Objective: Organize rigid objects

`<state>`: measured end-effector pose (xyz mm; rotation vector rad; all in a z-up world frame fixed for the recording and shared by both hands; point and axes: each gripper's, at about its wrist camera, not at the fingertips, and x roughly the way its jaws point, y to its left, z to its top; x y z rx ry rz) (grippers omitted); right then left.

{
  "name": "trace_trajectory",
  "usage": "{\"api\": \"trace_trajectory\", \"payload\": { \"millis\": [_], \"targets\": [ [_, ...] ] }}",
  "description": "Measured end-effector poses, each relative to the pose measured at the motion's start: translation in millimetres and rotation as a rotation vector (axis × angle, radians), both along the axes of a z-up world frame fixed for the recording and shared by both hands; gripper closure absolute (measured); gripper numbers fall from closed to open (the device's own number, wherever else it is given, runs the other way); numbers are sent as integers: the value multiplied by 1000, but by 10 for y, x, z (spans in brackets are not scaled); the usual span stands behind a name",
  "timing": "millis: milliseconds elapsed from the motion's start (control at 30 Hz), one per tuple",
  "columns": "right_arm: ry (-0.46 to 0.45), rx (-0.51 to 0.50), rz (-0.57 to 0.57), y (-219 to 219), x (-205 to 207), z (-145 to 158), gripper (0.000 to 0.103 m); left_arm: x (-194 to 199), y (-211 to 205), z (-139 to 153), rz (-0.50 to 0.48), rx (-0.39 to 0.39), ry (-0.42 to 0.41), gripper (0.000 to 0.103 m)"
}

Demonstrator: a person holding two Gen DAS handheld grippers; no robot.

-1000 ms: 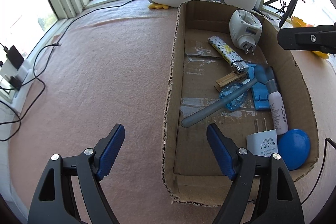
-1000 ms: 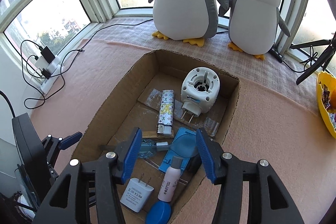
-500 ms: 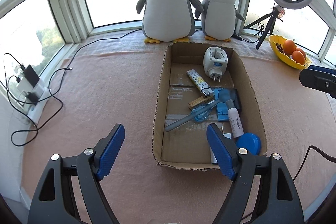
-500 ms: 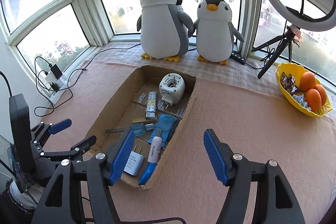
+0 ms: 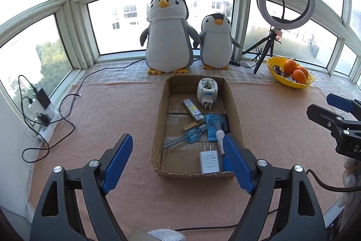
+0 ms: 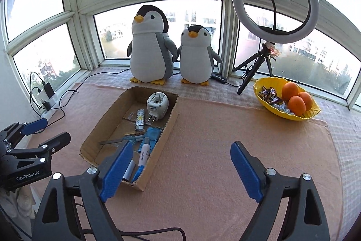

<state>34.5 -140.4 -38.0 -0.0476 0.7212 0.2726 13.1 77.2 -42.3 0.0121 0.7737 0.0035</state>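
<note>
from your left wrist view, your left gripper [image 5: 178, 162] hangs over the pink cloth [image 5: 112, 105] with its jaws spread and widening, nothing between the blue pads. ahead and slightly right of it sits the cardboard box [image 5: 159, 128], open-topped, lying lengthwise away from you. inside it, at the far end, a white plug-in device [image 5: 207, 90] rests with its prongs toward you; just beside it lies a patterned lighter [image 5: 192, 109]. toward the middle you see a wooden clip [image 5: 190, 126], a grey-blue handled tool [image 5: 183, 139] lying slantwise, and a blue flat piece [image 5: 214, 127]. nearer you a white charger [image 5: 208, 161] lies flat by the front wall, with a small white bottle [image 5: 220, 139] partly hidden behind your right-hand finger. your right gripper [image 5: 338, 113] shows at the right edge, well apart from the box.

from your right wrist view, your right gripper [image 6: 180, 169] is released, jaws opening wide over bare cloth, nothing in them. the box lies to the left of it, its near corner behind your left-hand pad. the left gripper pokes in at the left edge, empty. two plush penguins [image 6: 150, 49] stand at the window behind the box, a ring light [image 6: 275, 0] on a tripod to their right, and a yellow bowl [image 6: 291, 115] with oranges near it.
</note>
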Motion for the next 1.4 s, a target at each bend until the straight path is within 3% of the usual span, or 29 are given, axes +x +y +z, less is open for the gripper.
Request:
{"api": "trace_trajectory", "payload": {
  "millis": [1400],
  "targets": [
    [20, 12, -24, -39, -33, -22, 15, -47, -102, 33, -24, -2, 1, 20]
  ]
}}
